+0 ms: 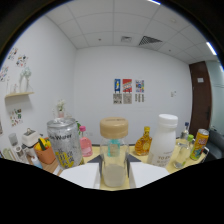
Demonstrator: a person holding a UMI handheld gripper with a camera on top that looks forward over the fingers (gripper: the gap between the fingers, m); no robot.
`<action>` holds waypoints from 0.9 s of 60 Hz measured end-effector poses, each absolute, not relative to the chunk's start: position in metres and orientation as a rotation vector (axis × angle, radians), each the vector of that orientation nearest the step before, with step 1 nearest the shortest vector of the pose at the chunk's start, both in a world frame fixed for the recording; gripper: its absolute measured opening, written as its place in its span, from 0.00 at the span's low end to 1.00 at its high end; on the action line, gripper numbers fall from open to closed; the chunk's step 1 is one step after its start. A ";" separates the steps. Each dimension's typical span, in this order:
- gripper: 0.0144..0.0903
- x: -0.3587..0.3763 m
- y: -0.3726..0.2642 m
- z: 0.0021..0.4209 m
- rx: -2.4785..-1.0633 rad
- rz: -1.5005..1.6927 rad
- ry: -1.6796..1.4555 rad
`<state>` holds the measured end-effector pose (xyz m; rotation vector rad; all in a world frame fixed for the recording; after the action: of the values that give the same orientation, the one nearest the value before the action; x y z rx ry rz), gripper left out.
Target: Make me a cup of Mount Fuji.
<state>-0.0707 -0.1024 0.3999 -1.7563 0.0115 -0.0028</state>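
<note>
A clear glass jar [113, 167] with a tan lid [113, 127] stands upright between my two fingers, and whitish contents fill its lower half. A small teal piece shows inside it just under the lid. My gripper [114, 162] is shut on the jar, with the dark pads [98, 161] pressing on both of its sides. The white finger bodies spread out below to either side. Whether the jar's base rests on the table is hidden.
Beyond the fingers, a row stands on the wooden table [172, 168]: a large silver can [64, 141], a pink bottle [86, 145], an amber bottle [143, 142], a white bottle [163, 141], a clear bottle [182, 150] and a yellow can [201, 144]. An orange cup [45, 154] stands beside the silver can.
</note>
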 end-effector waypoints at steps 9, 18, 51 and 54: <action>0.31 -0.073 -0.121 0.418 -1.706 -0.004 -0.033; 0.30 -0.074 -0.155 0.415 -1.699 0.039 -0.038; 0.29 -0.075 -0.231 0.175 -1.897 0.108 0.042; 0.30 -0.075 -0.231 0.159 -1.910 0.127 0.059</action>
<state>-0.0746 -0.2308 0.1586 -1.9105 0.0587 0.1265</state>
